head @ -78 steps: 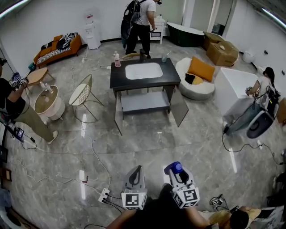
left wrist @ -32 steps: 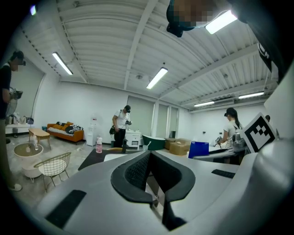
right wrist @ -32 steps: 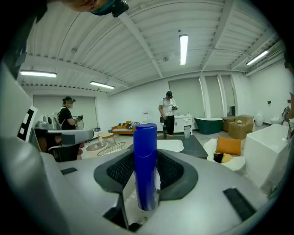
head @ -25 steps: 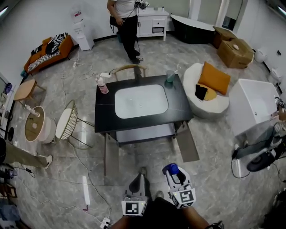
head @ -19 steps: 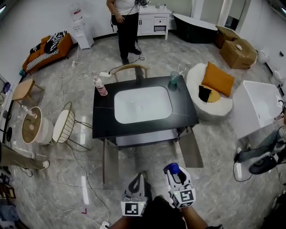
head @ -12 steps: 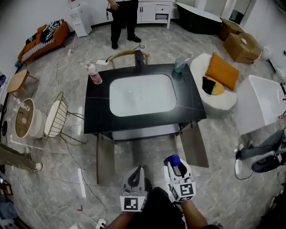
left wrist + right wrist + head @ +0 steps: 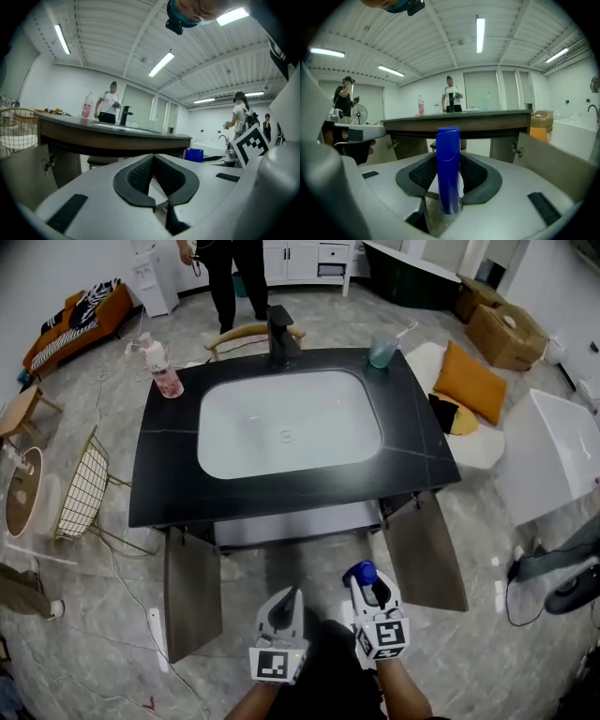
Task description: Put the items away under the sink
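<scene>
A black-topped sink cabinet [image 7: 422,456] with a white basin stands just ahead, both lower doors swung open onto a grey shelf [image 7: 295,521]. My right gripper [image 7: 367,579] is shut on an upright blue bottle [image 7: 362,571] in front of the opening; in the right gripper view the blue bottle [image 7: 448,168] stands clamped between the dark pads [image 7: 474,174], level with the underside of the counter. My left gripper [image 7: 289,594] is beside it on the left, shut and holding nothing; its tips [image 7: 153,157] meet in the left gripper view.
The left door [image 7: 192,592] and right door [image 7: 427,549] flank the opening. On the counter are a pink bottle [image 7: 166,371], a black faucet [image 7: 279,334] and a teal cup [image 7: 382,352]. A wire chair [image 7: 80,498] stands left, a white tub [image 7: 562,456] right, a person [image 7: 225,268] behind.
The sink cabinet has come much closer and fills the view. Both grippers have dropped low before the open doors. The blue bottle stays in the right gripper.
</scene>
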